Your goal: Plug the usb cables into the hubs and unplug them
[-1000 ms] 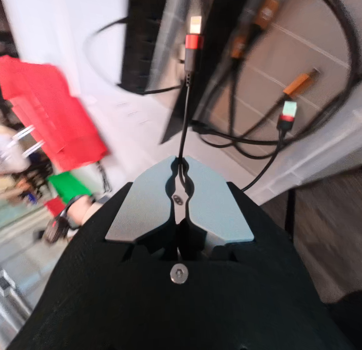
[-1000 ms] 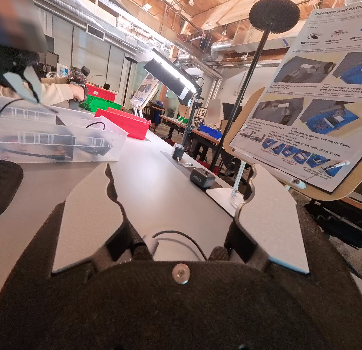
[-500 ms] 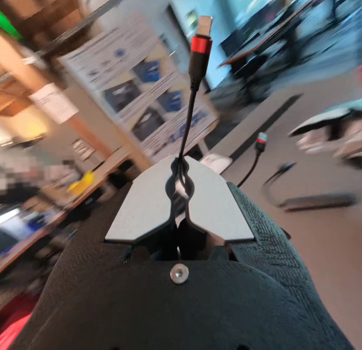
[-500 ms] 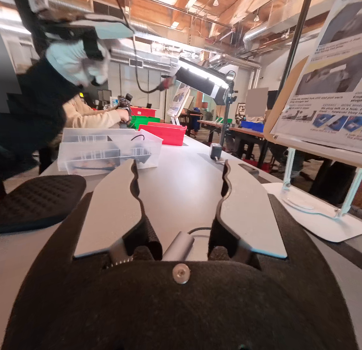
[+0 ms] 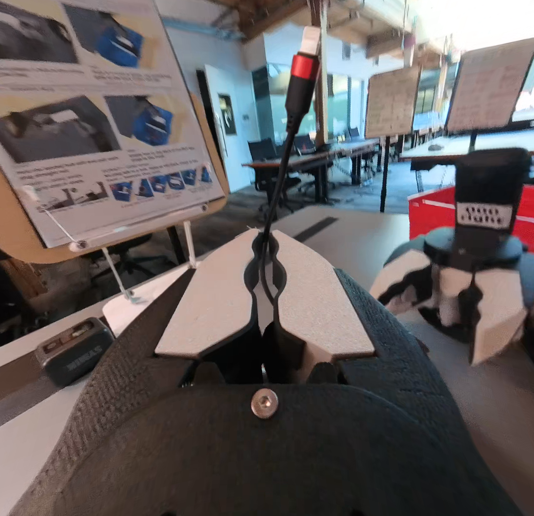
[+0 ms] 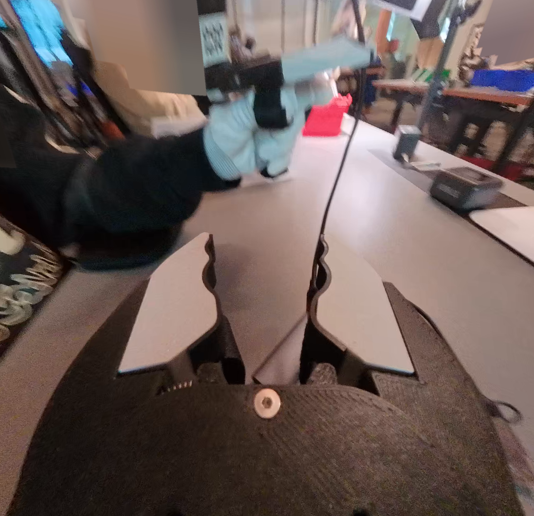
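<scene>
Left gripper (image 5: pixel 264 236): jaws clenched on a thin black usb cable (image 5: pixel 277 184), pinched in the notch at the fingertips. The cable rises toward 12 o'clock and ends in a red-collared plug (image 5: pixel 306 60) with a pale metal tip, held in the air and inserted in nothing.

Right gripper (image 6: pixel 264 239): released, jaws standing wide apart, a bare stretch of grey table (image 6: pixel 375 219) showing between them. A grey hub (image 6: pixel 277 354) lies low in the gap near the gripper body; no finger visibly grips it. A black cable (image 6: pixel 338 170) runs up past the tip of the right-hand finger toward 12 o'clock; contact there cannot be told.

Surroundings, left wrist view: instruction board (image 5: pixel 95 118) at 10 o'clock, a dark small box (image 5: pixel 73 350) at 8 o'clock, red bin (image 5: pixel 427 213) at 3 o'clock, with the other gripper before it.
</scene>
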`<state>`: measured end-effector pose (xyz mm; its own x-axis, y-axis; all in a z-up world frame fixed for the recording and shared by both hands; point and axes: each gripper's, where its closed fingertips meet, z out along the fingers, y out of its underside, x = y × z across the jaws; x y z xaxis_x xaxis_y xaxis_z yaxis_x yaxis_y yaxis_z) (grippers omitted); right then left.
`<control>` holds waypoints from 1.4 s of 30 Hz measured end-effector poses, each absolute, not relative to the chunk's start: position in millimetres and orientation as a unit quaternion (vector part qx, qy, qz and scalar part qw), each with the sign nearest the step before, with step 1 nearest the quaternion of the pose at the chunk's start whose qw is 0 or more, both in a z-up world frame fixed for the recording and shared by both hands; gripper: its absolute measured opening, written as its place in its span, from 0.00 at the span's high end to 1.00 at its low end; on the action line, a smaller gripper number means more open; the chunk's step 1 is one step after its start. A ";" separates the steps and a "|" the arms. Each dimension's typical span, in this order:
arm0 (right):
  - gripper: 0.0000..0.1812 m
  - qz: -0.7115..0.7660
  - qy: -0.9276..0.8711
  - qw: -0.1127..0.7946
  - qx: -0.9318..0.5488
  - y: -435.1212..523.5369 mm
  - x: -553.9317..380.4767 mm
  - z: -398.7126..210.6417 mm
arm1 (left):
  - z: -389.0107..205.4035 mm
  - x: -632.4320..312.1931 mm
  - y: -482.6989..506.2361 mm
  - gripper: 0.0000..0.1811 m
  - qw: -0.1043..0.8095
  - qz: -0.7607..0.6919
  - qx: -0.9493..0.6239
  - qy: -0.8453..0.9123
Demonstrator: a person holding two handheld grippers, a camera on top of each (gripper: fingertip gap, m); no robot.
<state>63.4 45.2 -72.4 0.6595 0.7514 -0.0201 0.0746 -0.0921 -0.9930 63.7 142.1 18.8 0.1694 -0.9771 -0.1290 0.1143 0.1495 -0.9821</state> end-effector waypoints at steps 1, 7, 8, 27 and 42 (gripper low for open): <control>0.63 0.245 -0.312 0.594 -0.700 49.9 64.5 -80.9 | 24.4 59.4 144.3 0.98 0.614 -0.461 -0.464 0.441; 0.75 0.144 -0.341 0.572 -0.732 62.6 68.4 -105.9 | 36.0 51.2 142.0 0.98 0.628 -0.499 -0.444 0.400; 0.78 0.140 -0.347 0.577 -0.726 62.0 68.0 -105.1 | 36.0 50.7 142.6 0.98 0.627 -0.504 -0.444 0.394; 0.96 -0.142 -0.316 0.781 -0.520 43.8 86.7 1.2 | 1.6 80.8 66.0 0.70 0.173 -0.817 -0.373 0.404; 0.96 -0.287 -0.413 0.714 -0.486 46.8 65.9 -13.0 | -13.9 77.6 17.6 0.90 0.118 -0.796 -0.314 0.504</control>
<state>65.9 46.8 -13.0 0.4940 -0.0076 0.8694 0.8116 0.3626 -0.4580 77.6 17.6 -13.9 -0.7746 -0.5044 0.3814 -0.1291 -0.4643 -0.8762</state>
